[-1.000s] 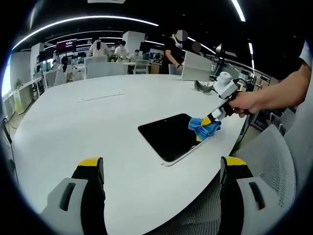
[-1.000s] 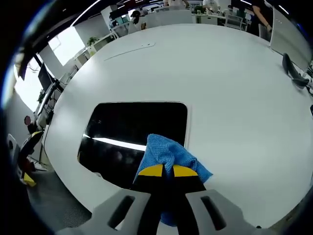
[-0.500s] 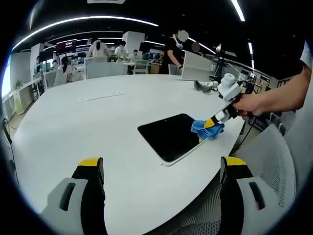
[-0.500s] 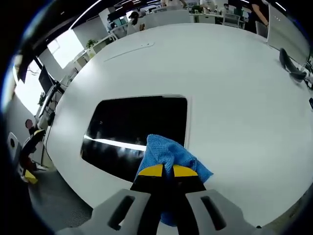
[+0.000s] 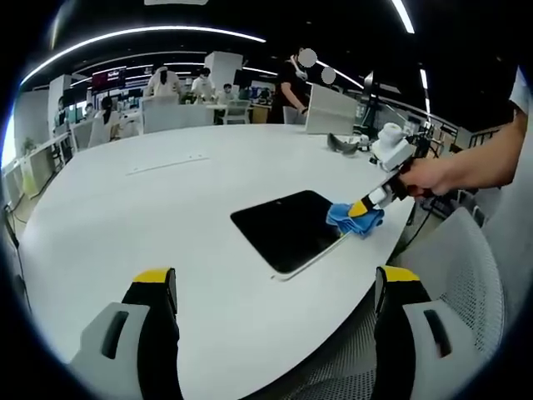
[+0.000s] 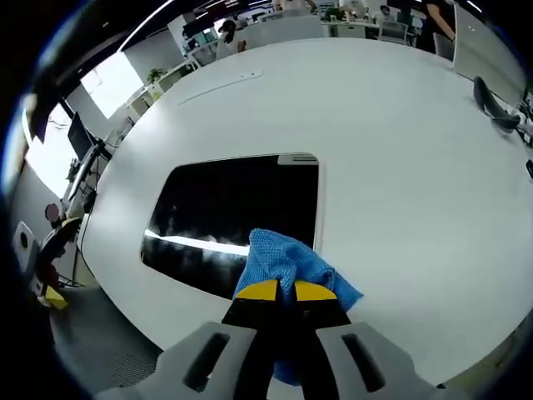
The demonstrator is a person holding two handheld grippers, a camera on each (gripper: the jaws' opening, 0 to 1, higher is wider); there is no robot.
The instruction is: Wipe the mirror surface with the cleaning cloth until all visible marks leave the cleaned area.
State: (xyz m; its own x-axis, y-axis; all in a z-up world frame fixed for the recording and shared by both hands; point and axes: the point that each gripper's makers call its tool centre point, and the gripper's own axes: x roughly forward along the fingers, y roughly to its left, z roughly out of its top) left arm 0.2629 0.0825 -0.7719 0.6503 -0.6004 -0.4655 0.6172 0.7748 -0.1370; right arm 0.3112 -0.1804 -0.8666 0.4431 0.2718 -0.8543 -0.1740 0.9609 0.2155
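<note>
Right now the right hand-held gripper (image 6: 283,292) is clenched on a bunched blue cloth (image 6: 287,265), its yellow-tipped jaws pressed together with the fabric spilling out ahead of them and to both sides. That cloth rests on the near corner of the mirror (image 6: 237,221), a dark rectangular pane with rounded corners lying flat on the white surface (image 6: 391,167); a bright streak of reflected light runs across the glass just beyond the cloth. In the left gripper view the same mirror (image 5: 287,229) lies near the right-hand edge of the round surface (image 5: 125,225), and the cloth (image 5: 354,219) sits at the mirror's far right corner, held by the right hand-held gripper (image 5: 366,205), which comes in from the right with a person's hand (image 5: 425,177) around its handle. The left hand-held gripper (image 5: 275,283) is released, its two jaws standing wide apart at the bottom of its own view, hovering above the surface and well away from the mirror, grasping nothing. A mesh-backed chair (image 5: 458,275) stands beside the surface at the lower right. Farther back, a dark object (image 5: 343,144) lies near the far rim of the surface, and several people (image 5: 162,81) stand among desks in the open office behind.
</note>
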